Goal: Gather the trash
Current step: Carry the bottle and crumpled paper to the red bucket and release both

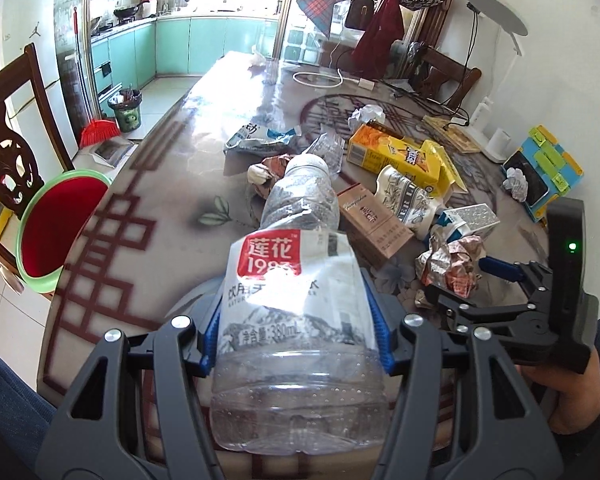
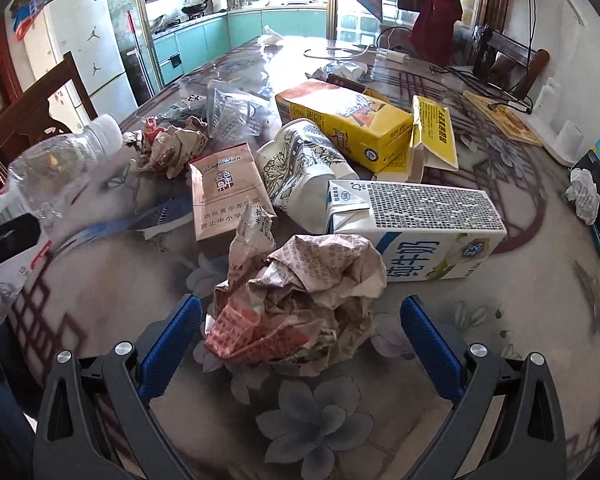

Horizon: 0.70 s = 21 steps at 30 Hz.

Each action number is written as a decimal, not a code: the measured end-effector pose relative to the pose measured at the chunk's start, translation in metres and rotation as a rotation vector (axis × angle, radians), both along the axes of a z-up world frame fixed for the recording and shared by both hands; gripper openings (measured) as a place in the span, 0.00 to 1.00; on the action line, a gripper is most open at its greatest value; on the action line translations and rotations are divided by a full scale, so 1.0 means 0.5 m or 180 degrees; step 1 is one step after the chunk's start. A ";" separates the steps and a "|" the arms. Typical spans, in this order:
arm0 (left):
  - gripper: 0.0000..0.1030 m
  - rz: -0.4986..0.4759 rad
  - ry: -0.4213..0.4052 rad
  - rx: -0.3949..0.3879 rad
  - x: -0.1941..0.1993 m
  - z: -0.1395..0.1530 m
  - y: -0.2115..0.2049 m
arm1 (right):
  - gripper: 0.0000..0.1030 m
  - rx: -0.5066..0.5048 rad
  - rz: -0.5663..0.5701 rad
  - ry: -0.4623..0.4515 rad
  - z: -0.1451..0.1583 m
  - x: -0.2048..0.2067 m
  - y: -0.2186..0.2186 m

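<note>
Left hand-held gripper [image 1: 298, 340]: ribbed blue pads clamped mid-body on clear crumpled plastic bottle [image 1: 300, 280], above counter [image 1: 160, 208]; white-and-red label; long axis ran away from camera, capped neck pointing forward toward litter pile. Right hand-held gripper [image 2: 300, 344]: jaws wide apart, holding nothing, straddling crumpled printed paper wad [image 2: 296, 304] on glossy floral counter. Boxy white milk carton [image 2: 416, 228] lay on side just behind wad.

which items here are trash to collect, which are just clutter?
Trash:
- plastic bottle, clamped in the left gripper
- crumpled newspaper ball, between the open right gripper fingers
- milk carton
- yellow carton
- cigarette pack
- crushed paper cup

Just lying about:
- white cable
- desk lamp
- red basin
</note>
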<state>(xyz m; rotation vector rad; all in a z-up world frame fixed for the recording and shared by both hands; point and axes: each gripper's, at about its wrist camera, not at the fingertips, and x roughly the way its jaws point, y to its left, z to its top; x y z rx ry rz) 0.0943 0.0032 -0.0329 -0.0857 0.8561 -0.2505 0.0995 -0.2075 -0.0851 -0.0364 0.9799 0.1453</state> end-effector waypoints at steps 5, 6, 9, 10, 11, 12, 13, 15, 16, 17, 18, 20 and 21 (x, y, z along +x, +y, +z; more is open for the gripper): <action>0.54 0.0025 -0.0037 -0.0033 -0.001 0.010 0.010 | 0.56 -0.0068 -0.0009 0.0020 -0.006 0.001 0.003; 0.54 0.0033 -0.0046 -0.0039 0.000 0.013 0.013 | 0.54 -0.0090 -0.0012 0.0003 -0.004 -0.001 0.003; 0.54 0.0059 -0.0081 -0.0054 0.000 0.022 0.022 | 0.48 -0.0092 -0.0017 -0.0079 0.015 -0.013 0.001; 0.54 0.0066 -0.0097 -0.0056 0.000 0.026 0.026 | 0.47 -0.0085 -0.0010 -0.0117 0.025 -0.017 0.002; 0.54 0.0075 -0.0116 -0.0053 -0.001 0.030 0.029 | 0.47 -0.0080 -0.0001 -0.0155 0.034 -0.022 0.005; 0.54 0.0085 -0.0140 -0.0049 -0.001 0.036 0.034 | 0.47 -0.0082 0.0016 -0.0202 0.046 -0.026 0.009; 0.54 0.0092 -0.0160 -0.0040 -0.001 0.041 0.038 | 0.47 -0.0093 0.0044 -0.0268 0.060 -0.031 0.015; 0.54 0.0114 -0.0207 -0.0019 0.000 0.053 0.050 | 0.47 -0.0094 0.0086 -0.0374 0.087 -0.036 0.027; 0.54 0.0134 -0.0231 -0.0008 0.002 0.059 0.057 | 0.47 -0.0065 0.0103 -0.0411 0.100 -0.035 0.035; 0.54 0.0154 -0.0250 0.0000 0.003 0.065 0.065 | 0.47 -0.0033 0.0121 -0.0442 0.114 -0.033 0.044; 0.54 0.0180 -0.0271 0.0008 0.006 0.073 0.074 | 0.47 -0.0007 0.0150 -0.0466 0.126 -0.029 0.056; 0.54 0.0237 -0.0318 0.0043 0.013 0.086 0.097 | 0.47 0.0040 0.0206 -0.0513 0.147 -0.021 0.082; 0.54 0.0278 -0.0343 0.0065 0.018 0.094 0.112 | 0.47 0.0061 0.0247 -0.0544 0.158 -0.015 0.099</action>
